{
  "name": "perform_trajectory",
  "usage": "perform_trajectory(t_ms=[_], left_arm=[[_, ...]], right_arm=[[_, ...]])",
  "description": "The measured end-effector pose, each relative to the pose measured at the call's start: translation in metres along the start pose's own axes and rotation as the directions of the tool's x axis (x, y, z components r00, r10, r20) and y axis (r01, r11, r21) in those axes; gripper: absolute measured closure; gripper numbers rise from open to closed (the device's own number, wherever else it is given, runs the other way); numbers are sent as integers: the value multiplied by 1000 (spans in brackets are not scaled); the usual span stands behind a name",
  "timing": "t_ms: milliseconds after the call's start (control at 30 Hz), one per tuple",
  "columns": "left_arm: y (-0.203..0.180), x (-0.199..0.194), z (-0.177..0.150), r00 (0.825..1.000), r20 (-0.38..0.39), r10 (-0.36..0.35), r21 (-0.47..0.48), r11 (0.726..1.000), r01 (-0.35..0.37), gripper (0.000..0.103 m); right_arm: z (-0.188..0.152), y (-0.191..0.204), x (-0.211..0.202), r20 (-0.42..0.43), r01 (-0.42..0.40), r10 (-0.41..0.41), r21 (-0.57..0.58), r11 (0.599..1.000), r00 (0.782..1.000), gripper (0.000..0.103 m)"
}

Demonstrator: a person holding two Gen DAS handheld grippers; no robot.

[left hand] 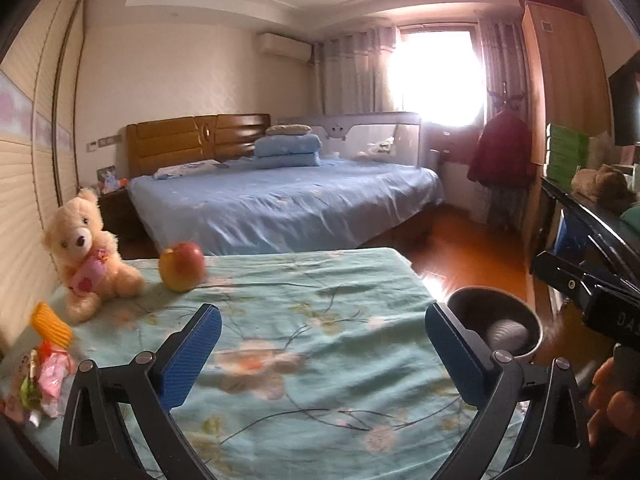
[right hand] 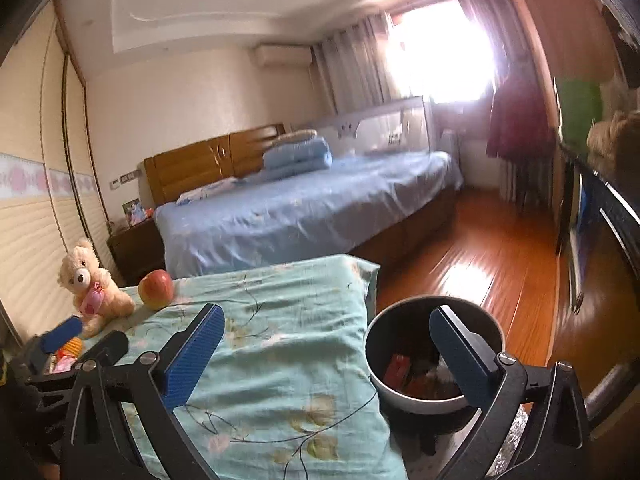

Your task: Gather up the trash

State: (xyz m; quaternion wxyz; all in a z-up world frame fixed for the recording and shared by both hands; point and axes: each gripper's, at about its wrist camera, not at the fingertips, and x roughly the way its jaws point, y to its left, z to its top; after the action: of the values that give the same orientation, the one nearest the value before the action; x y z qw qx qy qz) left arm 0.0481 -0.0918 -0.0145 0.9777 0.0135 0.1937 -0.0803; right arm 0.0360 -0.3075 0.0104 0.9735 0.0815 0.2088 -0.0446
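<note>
- The left gripper (left hand: 322, 352), black with blue ribbed pads, is hanging wide open and empty over the mint-green floral bedsheet (left hand: 304, 308).
- The right gripper (right hand: 326, 354) is also gaping wide, holding nothing, its right finger above the round grey metal bin (right hand: 404, 394).
- Red wrappers (right hand: 398, 368) are lying inside that bin.
- Crumpled pink-and-green wrappers (left hand: 44, 380) are lying at the sheet's near left edge, beside a cream teddy bear (left hand: 86, 248) and a red-yellow apple (left hand: 182, 266).

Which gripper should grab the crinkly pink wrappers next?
Probably the left gripper: the pink wrappers lie on its side of the green flowered cloth. The right gripper hangs by the round bin. Both are open.
</note>
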Motion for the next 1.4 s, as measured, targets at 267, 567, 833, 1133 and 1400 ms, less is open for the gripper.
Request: perform_trajectory(t_ms=[267, 567, 833, 1133, 1400], left_arm=[[0, -10, -11, 999, 20, 36, -14, 999, -36, 1], [-1, -7, -9, 998, 24, 50, 10, 999, -50, 1], [1, -7, -8, 999, 19, 49, 8, 999, -49, 0], [4, -5, -8, 998, 20, 52, 8, 999, -52, 0], [3, -1, -9, 999, 10, 46, 11, 999, -46, 1]], right_arm=[[-20, 9, 3, -1, -6, 6, -6, 1000, 1000, 0], [-24, 12, 3, 2, -19, 19, -5, 1000, 1000, 0], [-24, 14, 2, -2, -21, 21, -13, 1000, 1000, 0], [-24, 16, 2, -4, -26, 26, -17, 1000, 1000, 0], [-24, 16, 2, -6, -27, 27, -18, 999, 1000, 0]])
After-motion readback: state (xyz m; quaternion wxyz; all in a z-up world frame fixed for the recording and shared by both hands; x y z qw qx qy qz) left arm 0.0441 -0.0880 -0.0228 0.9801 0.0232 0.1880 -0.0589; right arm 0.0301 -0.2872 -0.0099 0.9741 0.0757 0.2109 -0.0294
